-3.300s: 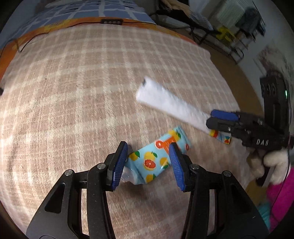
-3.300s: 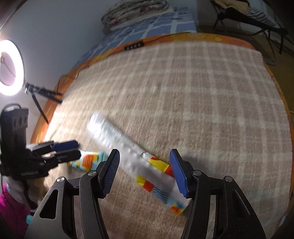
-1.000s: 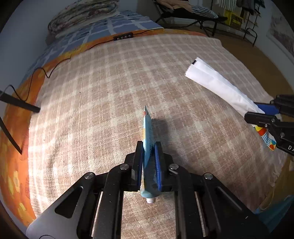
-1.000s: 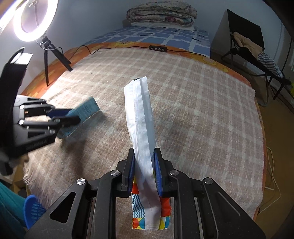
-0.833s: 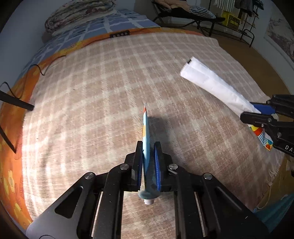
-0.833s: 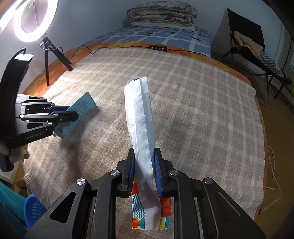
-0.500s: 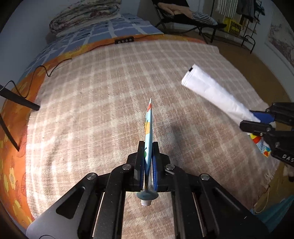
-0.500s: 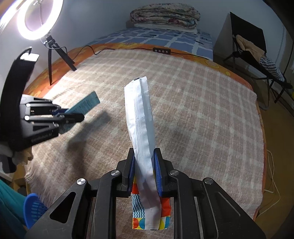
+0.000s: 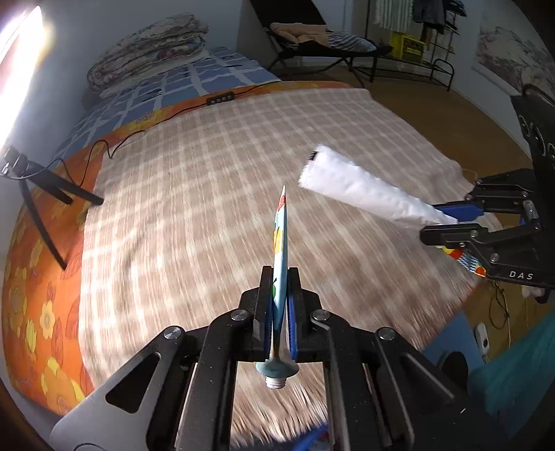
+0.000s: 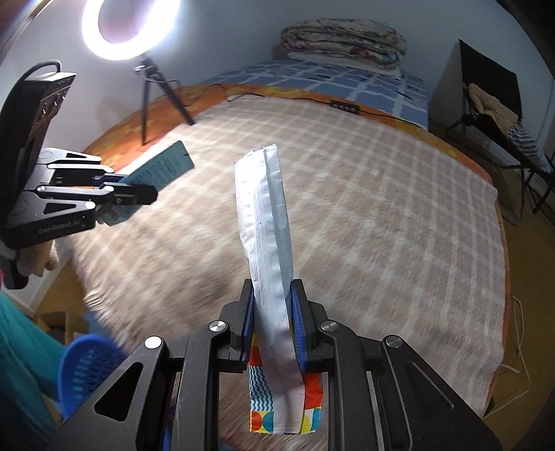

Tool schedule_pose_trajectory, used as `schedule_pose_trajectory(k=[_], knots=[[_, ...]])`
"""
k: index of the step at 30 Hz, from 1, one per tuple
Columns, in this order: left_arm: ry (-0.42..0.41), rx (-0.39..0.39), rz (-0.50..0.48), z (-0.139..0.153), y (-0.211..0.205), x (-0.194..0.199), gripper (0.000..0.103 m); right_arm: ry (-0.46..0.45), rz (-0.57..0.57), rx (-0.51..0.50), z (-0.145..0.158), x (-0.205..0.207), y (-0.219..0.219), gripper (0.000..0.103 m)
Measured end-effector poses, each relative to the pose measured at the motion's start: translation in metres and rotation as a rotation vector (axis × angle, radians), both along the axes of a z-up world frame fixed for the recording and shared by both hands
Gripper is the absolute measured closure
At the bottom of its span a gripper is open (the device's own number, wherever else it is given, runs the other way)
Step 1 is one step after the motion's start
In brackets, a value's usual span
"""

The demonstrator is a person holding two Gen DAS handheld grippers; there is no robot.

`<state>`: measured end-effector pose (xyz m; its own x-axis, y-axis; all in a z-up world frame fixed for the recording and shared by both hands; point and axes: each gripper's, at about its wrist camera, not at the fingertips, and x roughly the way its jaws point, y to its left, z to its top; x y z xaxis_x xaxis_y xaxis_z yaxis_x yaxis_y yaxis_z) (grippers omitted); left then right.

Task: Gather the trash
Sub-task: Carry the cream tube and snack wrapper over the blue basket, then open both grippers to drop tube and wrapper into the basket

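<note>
My left gripper [image 9: 279, 314] was clamped on the flattened blue tube [image 9: 280, 249], blue pads [image 9: 290, 324] pressing both faces. Tube stood edge-on in my left wrist view, crimped end pointing forward and up, threaded neck hanging out the back of the jaws with no cap on it. Fruit print on the side, orange and yellow. From the right wrist view the same tube [image 10: 158, 171] showed its teal back face with small print, tilted up to the right, held off the bed.

My right gripper [image 10: 272, 321] was closed tight on the long wrapper [image 10: 265, 222]. White inner side with a seam faced the camera, free end standing up and forward, top edge torn-looking. The colourful printed end hung below the jaws, wavy blue lines plus orange and yellow shapes. In the left wrist view the wrapper [image 9: 360, 192] stuck out leftward from the right gripper [image 9: 451, 218], lifted above the cover.

Below both: plaid blanket [image 9: 208, 194], beige and brown checks, blurred near the bottom edge. Orange floral sheet [image 9: 38, 288] along its left side. Folded quilts [image 10: 343, 36] stacked at the head of the bed. Ring light [image 10: 130, 24] on a tripod, lit, far left. Blue perforated basket [image 10: 86, 367] low at left in the right wrist view, beside teal fabric. Power strip [image 9: 219, 99] lay on the orange border.
</note>
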<state>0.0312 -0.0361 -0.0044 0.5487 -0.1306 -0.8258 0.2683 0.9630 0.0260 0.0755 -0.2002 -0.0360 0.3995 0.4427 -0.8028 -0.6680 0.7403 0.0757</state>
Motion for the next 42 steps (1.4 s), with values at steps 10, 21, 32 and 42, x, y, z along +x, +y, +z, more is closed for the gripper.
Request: schedule_pose_trajectory(k=[10, 21, 32, 42], knots=[[-0.016, -0.02, -0.038, 0.006, -0.013, -0.093, 0.098, 0.015, 0.089, 0.017, -0.001, -0.086, 0.011, 0.086], [0.019, -0.043, 0.007, -0.017, -0.009, -0.169, 0.098, 0.057, 0.156, 0.001, -0.026, -0.172, 0.018, 0.086], [0.098, -0.07, 0.035, -0.058, -0.001, -0.2, 0.098, 0.131, 0.183, -0.029, -0.063, -0.202, 0.028, 0.085], [0.162, -0.07, -0.007, -0.081, -0.012, -0.211, 0.098, 0.181, 0.21, -0.073, -0.089, -0.213, 0.036, 0.085]])
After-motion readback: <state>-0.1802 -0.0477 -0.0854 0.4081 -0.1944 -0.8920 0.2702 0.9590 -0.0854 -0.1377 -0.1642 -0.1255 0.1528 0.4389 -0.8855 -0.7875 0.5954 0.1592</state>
